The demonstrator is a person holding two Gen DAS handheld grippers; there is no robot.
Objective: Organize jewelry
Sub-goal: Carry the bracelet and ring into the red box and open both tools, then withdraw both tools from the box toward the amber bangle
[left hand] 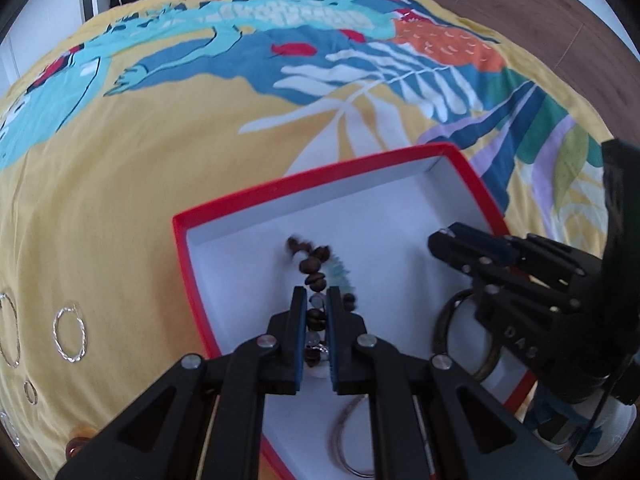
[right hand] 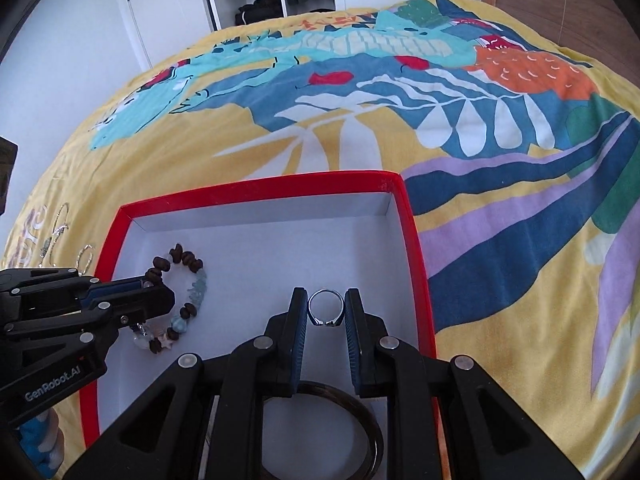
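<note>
The left gripper (left hand: 316,300) is almost pressed together and pinches a bead bracelet (left hand: 314,268) between its blue pads. Most of the bracelet hangs in front of the fingertips, with its far part lying on the white floor of the red box (left hand: 180,232). In the right wrist view the loop of the bracelet (right hand: 188,288) lies in the left part of the box, long axis running away from the camera.

The right gripper (right hand: 326,308) is narrowly closed on a small silver ring (right hand: 326,306). The ring stands upright between the pads, its opening facing the camera, over the middle of the box (right hand: 404,216) and well apart from the bracelet. Whether it touches the floor I cannot tell.

Both pieces are already above the inside of the box, so I judge the coming move is only to release them. A dark bangle (right hand: 360,412) lies in the near part of the box, under the right gripper. On the bed cover (left hand: 120,200) to the left, thin silver hoops (left hand: 70,334) are outside the box, nearer to the left hand.
</note>
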